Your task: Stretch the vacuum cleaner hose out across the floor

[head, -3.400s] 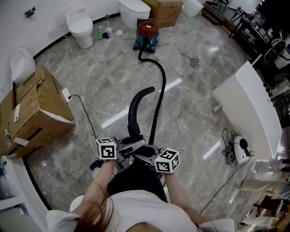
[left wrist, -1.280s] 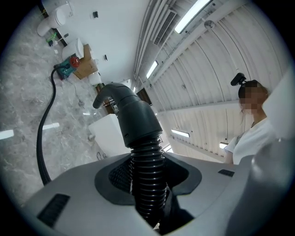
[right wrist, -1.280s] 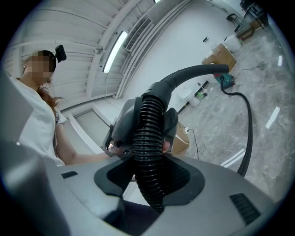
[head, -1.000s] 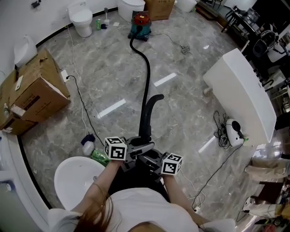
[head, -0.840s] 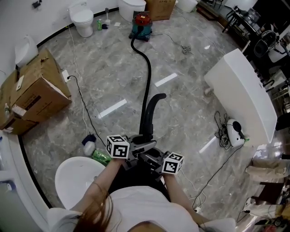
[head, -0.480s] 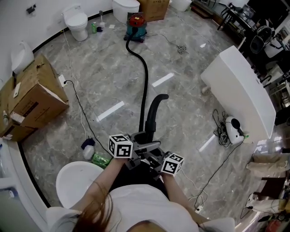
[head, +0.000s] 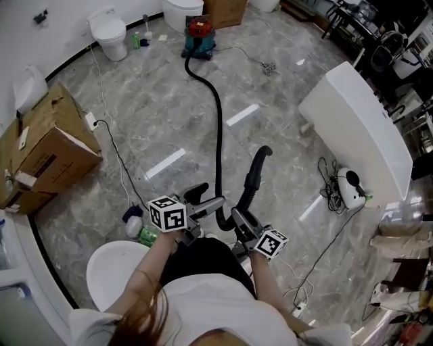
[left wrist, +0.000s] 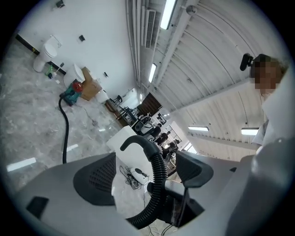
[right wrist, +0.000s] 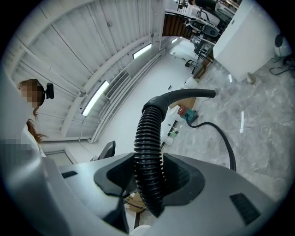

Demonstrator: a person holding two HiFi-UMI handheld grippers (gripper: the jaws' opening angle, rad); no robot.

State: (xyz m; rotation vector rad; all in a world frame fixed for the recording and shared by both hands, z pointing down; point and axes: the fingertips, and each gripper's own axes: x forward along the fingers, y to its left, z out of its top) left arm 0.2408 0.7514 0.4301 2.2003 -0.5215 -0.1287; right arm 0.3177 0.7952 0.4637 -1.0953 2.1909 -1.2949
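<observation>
Since my left tongs [head: 205, 197] just opened wide, empty, and only my right tongs [head: 241, 220] pinch the hose [head: 218, 121], tugging may slip it.

One hose [head: 218, 115], one vacuum cleaner [head: 198, 30], two cardboard boxes [head: 47, 149] [head: 226, 8], two grippers (left gripper [left wrist: 146, 177], right gripper [right wrist: 150, 177])

grey marble floor [head: 169, 115], white wall [head: 64, 23], white toilet [head: 110, 34], cardboard box [head: 47, 145], ribbed ceiling [left wrist: 216, 55] with strip lights [left wrist: 168, 11]
</observation>
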